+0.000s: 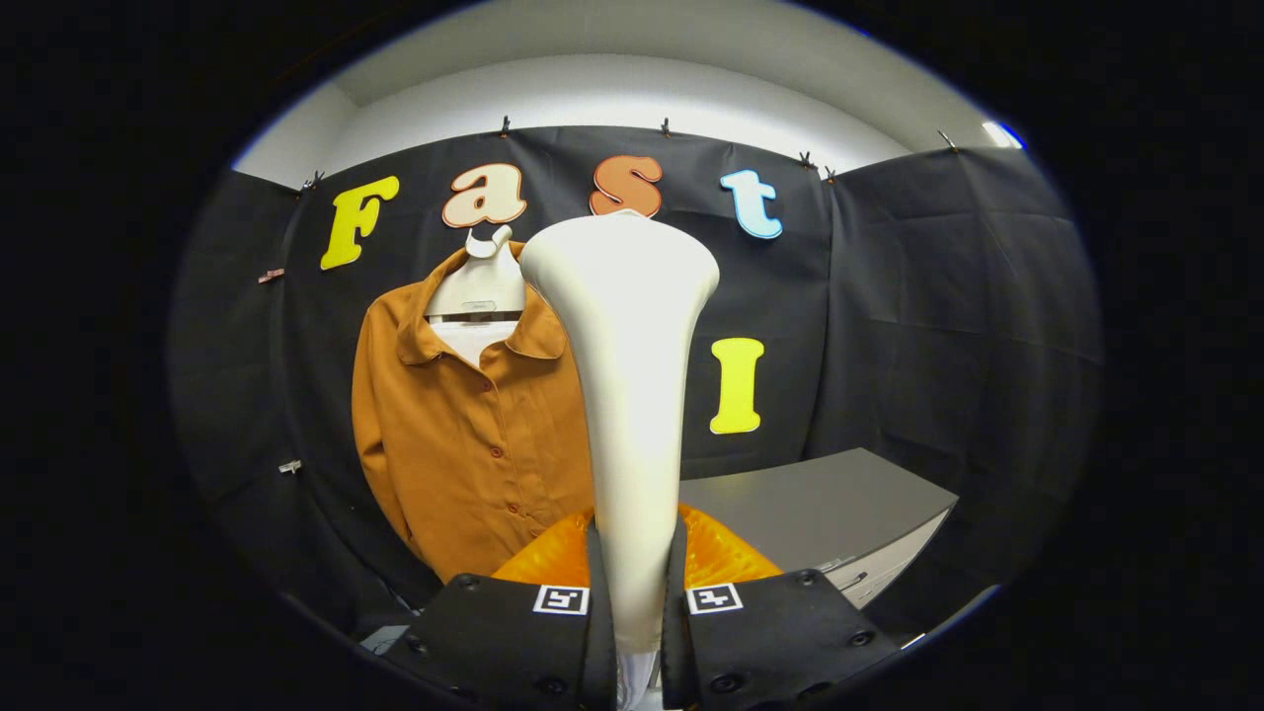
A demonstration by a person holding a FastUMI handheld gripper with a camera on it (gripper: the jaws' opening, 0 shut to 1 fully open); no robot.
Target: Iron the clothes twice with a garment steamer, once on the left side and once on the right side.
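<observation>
A white garment steamer (632,395) stands upright between my two fingers, its narrow handle clamped by both pads and its wide head flaring upward. My gripper (637,583) is shut on that handle. Beyond the steamer and to its left, an orange-brown button shirt (464,434) hangs on a white hanger (481,286) against the black cloth wall. The steamer head is held apart from the shirt and hides the shirt's right side.
A grey table (820,504) stands beyond the fingers to the right, its front edge close by. Black cloth walls close the booth at the back and on both sides.
</observation>
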